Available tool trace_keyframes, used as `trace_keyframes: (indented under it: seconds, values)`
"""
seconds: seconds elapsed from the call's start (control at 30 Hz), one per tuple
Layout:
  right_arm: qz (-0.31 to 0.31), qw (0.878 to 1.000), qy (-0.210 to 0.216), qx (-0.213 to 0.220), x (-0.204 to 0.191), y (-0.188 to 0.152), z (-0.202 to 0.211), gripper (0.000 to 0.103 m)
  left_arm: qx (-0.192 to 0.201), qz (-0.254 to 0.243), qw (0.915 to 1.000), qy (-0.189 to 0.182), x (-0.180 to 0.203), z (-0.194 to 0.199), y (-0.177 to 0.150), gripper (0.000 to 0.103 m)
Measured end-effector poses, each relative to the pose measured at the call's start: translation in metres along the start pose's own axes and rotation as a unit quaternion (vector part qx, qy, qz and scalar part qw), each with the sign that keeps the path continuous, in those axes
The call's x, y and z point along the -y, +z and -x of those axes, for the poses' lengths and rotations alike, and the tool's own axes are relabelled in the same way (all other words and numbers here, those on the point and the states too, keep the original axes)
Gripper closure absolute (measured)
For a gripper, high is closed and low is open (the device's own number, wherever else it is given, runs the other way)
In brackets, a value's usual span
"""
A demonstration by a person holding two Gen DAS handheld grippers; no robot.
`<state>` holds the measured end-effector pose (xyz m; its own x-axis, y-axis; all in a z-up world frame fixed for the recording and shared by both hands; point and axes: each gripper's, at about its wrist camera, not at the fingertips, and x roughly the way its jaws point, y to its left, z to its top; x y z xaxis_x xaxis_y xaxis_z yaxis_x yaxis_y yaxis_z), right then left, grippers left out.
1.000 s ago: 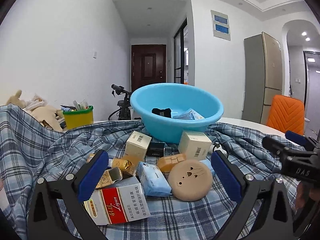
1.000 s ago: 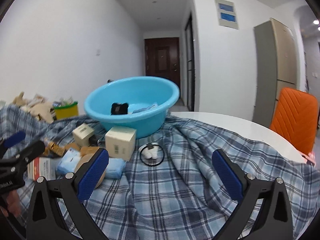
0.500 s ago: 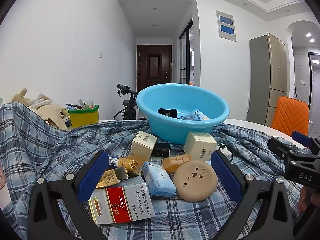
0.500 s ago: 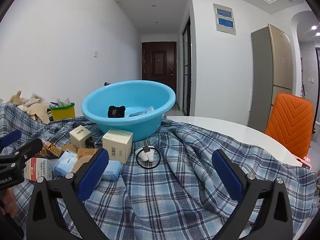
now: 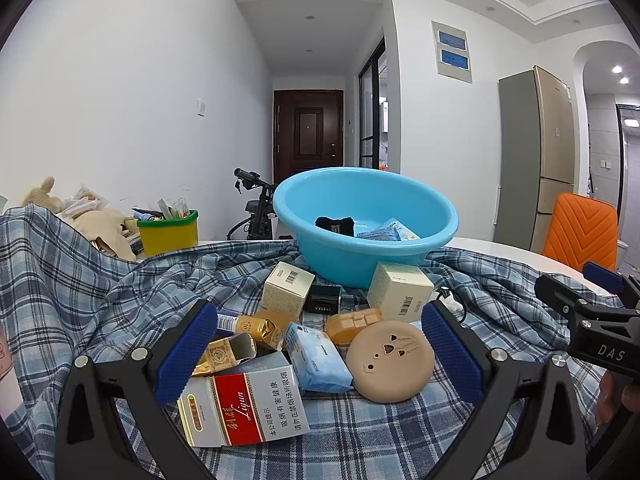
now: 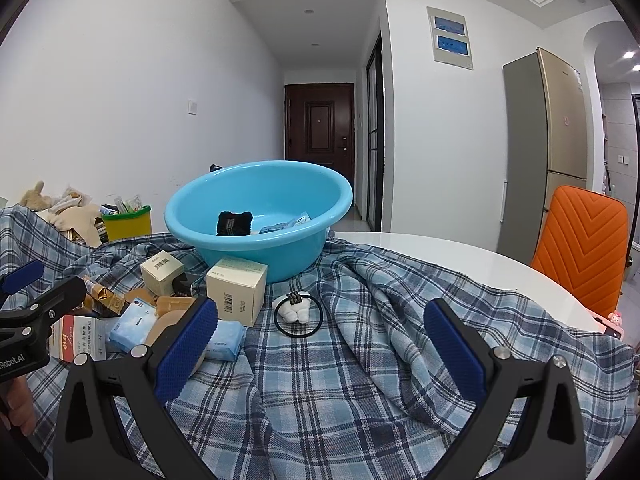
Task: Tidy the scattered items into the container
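Note:
A blue basin (image 5: 344,256) stands on a plaid cloth and holds a black item (image 5: 335,225) and a blue packet (image 5: 387,234). In front of it lie a red-and-white carton (image 5: 248,404), a gold box (image 5: 224,354), a blue tissue pack (image 5: 318,360), a tan round case (image 5: 390,360) and two cream boxes (image 5: 400,296). My left gripper (image 5: 320,348) is open, low over this pile. My right gripper (image 6: 320,340) is open and empty above the cloth, near a black hair tie with a white charm (image 6: 298,314). The basin (image 6: 256,256) also shows in the right wrist view.
A yellow-green bin (image 5: 168,236) and plush toys (image 5: 96,224) stand at the back left. An orange chair (image 6: 580,248) is at the right beside the white table edge (image 6: 460,256). A fridge (image 6: 548,152) stands behind. The cloth lies in folds.
Both grippers have drawn back and risen slightly, so the basin and the pile sit a little farther off. Both stay open and empty.

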<state>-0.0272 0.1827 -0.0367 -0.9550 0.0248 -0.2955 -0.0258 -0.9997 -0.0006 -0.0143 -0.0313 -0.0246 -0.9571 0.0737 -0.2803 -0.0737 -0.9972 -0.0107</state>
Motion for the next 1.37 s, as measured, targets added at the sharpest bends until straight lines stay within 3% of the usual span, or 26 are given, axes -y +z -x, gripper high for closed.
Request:
trace_keyframes:
  seconds: [1.37]
  values:
    - [0.001,1.0,0.004,0.0,-0.0017,-0.0002,-0.0009,0.0,0.0,0.0,1.0,0.0,-0.0002,0.0003,-0.0002,0.0]
